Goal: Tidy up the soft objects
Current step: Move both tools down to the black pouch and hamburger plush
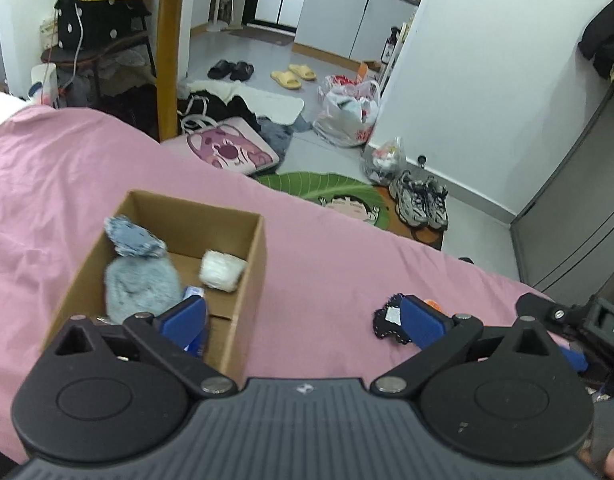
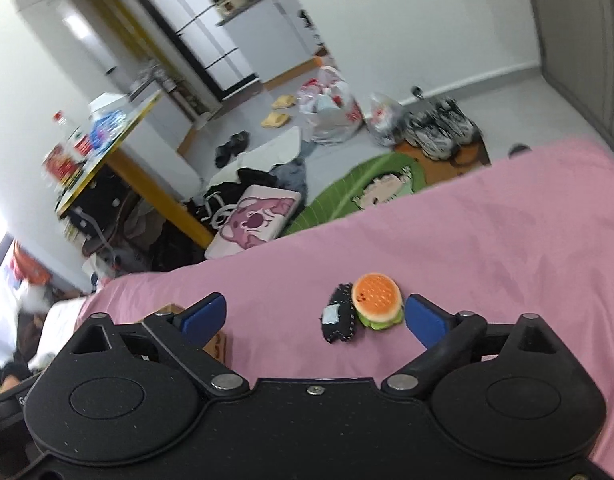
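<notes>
On a pink bed sheet (image 1: 107,168), a cardboard box (image 1: 243,280) at the left already holds three soft items: a grey furry pouch (image 1: 141,286), a blue denim-like piece (image 1: 133,236) resting above it, and a white rolled bundle (image 1: 221,270) against the right-hand wall. The left gripper (image 1: 303,320) hangs over the box's right wall, its blue fingers (image 1: 187,316) spread wide and carrying nothing; by the look of it, it is finished there for now.

To the right, on bare sheet well apart from the box, lie the two items not yet sorted: a small black pouch with white stitching (image 2: 341,318) and, touching it, a squishy toy burger (image 2: 377,300). The right gripper (image 2: 315,316) hovers low just short of them, fingers released, the burger sitting close to the inner face of its right finger (image 2: 425,320).

The step in hand appears to be the pickup of one of this pair. The next move would call for centring on a single item, so the two are not pinched together, then closing gently and carrying it leftward to the box.
</notes>
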`<action>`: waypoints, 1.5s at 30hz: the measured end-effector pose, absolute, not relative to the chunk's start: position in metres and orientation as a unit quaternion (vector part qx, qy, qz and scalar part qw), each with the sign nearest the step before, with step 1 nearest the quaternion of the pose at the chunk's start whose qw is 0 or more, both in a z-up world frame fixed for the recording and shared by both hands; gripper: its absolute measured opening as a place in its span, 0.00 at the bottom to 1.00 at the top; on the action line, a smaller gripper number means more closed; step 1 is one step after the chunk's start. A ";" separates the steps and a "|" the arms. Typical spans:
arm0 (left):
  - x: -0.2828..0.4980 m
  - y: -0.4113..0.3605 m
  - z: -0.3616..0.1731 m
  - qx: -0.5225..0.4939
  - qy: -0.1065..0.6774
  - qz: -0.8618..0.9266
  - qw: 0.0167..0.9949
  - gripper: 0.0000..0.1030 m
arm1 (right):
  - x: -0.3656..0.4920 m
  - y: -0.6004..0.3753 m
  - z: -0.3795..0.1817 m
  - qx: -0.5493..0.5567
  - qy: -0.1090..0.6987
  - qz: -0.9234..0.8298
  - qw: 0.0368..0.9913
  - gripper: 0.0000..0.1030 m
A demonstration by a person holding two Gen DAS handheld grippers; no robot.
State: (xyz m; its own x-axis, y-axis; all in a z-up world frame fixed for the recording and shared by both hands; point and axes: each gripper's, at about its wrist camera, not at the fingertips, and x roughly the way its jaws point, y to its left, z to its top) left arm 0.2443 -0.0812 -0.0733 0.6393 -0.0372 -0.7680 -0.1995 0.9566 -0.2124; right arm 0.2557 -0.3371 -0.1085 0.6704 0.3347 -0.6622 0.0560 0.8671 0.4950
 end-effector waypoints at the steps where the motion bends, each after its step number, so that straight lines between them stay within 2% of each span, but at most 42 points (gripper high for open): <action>1: 0.247 -0.083 -0.076 -0.142 0.425 0.048 0.893 0.99 | 0.256 -0.338 -0.112 0.248 0.400 0.073 0.879 0.92; 12: 0.284 -0.113 -0.121 -0.122 0.458 0.048 0.879 0.97 | 0.266 -0.350 -0.146 0.261 0.413 0.057 0.871 0.88; 17: 0.296 -0.126 -0.137 -0.118 0.466 0.042 0.876 0.97 | 0.276 -0.348 -0.161 0.267 0.433 0.063 0.859 0.82; 26: 0.317 -0.148 -0.164 -0.125 0.480 0.027 0.868 0.85 | 0.286 -0.359 -0.180 0.286 0.445 0.054 0.847 0.71; 37: 0.340 -0.168 -0.191 -0.150 0.502 0.004 0.852 0.66 | 0.298 -0.375 -0.199 0.326 0.457 0.038 0.827 0.66; 45: 0.351 -0.174 -0.216 -0.173 0.522 0.002 0.835 0.64 | 0.306 -0.374 -0.210 0.334 0.467 0.034 0.818 0.65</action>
